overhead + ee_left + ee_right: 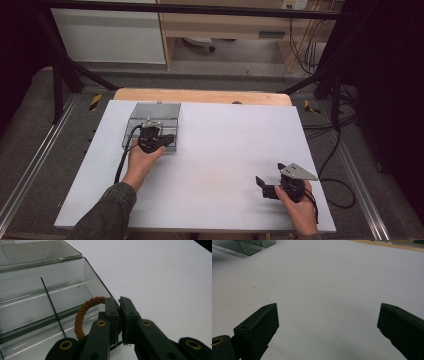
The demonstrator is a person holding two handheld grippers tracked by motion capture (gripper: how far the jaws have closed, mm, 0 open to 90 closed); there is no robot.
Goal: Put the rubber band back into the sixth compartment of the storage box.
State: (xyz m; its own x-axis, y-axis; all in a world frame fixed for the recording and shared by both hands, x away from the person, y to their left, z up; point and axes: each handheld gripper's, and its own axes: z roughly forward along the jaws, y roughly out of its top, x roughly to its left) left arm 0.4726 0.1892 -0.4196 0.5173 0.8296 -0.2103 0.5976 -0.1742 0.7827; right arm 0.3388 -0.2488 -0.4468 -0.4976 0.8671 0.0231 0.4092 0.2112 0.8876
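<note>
Nearest the person, the right gripper [270, 184] rests low on the white table [220, 150], held by the right hand [299, 204]. Its two black jaws stand wide apart with nothing between them. In the right gripper view, bare white table lies between and beyond the jaws.

Farther off and to the person's left, the left hand [142, 160] holds the left gripper [119, 305] at the near edge of a clear plastic box [32, 302]. The jaws are pressed close together on a braided ring [83, 315], pinching it at its right-hand side.

The ring is a closed loop of twisted cord, rusty orange-brown, with a rope-like plaited surface. It stands on edge rather than lying flat. Its open face is turned toward the camera on the gripper, and its longer span runs up and down beside the jaws. The top of the loop arches level with the jaw tips. The bottom dips behind the gripper's left arm link. The loop hangs to the left of the jaws, over the box's front right corner. Whether it touches the box cannot be told.

Beyond the jaws, the box has see-through grey walls and a thin dark divider [51, 306]. Its lid [35, 251] lies open at the far side.
</note>
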